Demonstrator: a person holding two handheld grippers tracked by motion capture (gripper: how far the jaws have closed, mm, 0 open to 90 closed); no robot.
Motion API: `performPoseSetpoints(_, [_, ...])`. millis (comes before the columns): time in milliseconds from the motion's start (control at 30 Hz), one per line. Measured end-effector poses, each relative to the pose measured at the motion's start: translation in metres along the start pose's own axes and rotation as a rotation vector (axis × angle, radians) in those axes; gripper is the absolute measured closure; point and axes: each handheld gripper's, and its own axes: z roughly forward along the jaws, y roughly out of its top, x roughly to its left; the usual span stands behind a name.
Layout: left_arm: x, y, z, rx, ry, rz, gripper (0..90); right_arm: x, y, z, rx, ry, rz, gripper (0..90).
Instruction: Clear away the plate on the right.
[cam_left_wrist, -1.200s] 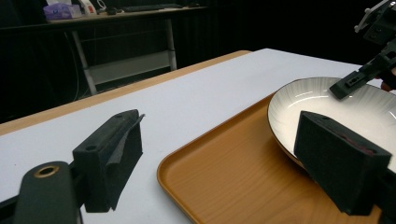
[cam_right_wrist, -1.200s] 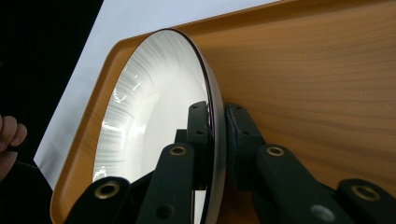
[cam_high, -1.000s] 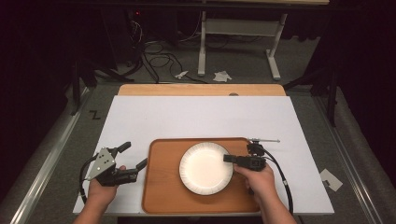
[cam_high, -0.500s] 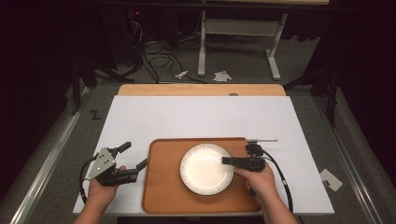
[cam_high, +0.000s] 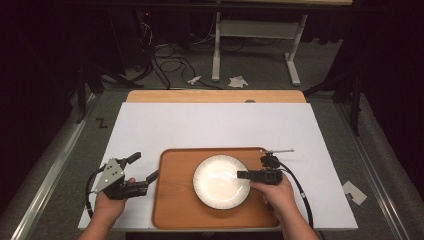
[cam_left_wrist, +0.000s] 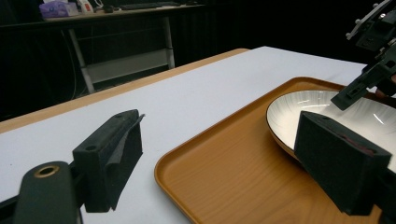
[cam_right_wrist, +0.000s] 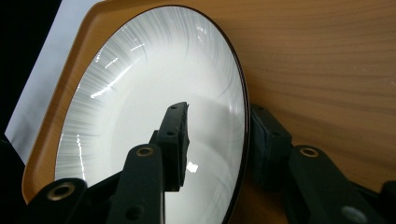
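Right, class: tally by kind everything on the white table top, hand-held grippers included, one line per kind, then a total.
Trays: 1, wooden tray
Plates: 1, white plate on the tray
Grippers: 2, left gripper, right gripper
Total: 4

A white table (cam_high: 210, 125) with a wooden far edge — behind it, floor cables (cam_high: 165, 55) and crumpled paper scraps (cam_high: 237, 81).

Dark room, grey floor (cam_high: 60, 150), cables (cam_high: 165, 55), white desk frame (cam_high: 260, 30).
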Motion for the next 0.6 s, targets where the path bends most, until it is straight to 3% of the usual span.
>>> performPoseSetpoints(267, [-0.0009, -0.0002, 0.0008, 0.002, -0.003, 0.003, 16.0, 0.0005, -0.0004, 0.001, 0.002, 0.008, -0.018, 58.5])
performPoseSetpoints(500, [-0.0006, -0.0001, 0.0007, 0.001, -0.001, 0.003, 16.1, 0.0038, -0.0013, 0.0024, 0.01, -0.014, -0.078, 54.6])
performPoseSetpoints(600, [-0.0004, 0.0, 0.0004, 0.002, -0.001, 0.004, 16.1, 0.0039, -0.001, 0.002, 0.013, -0.011, -0.078, 54.0])
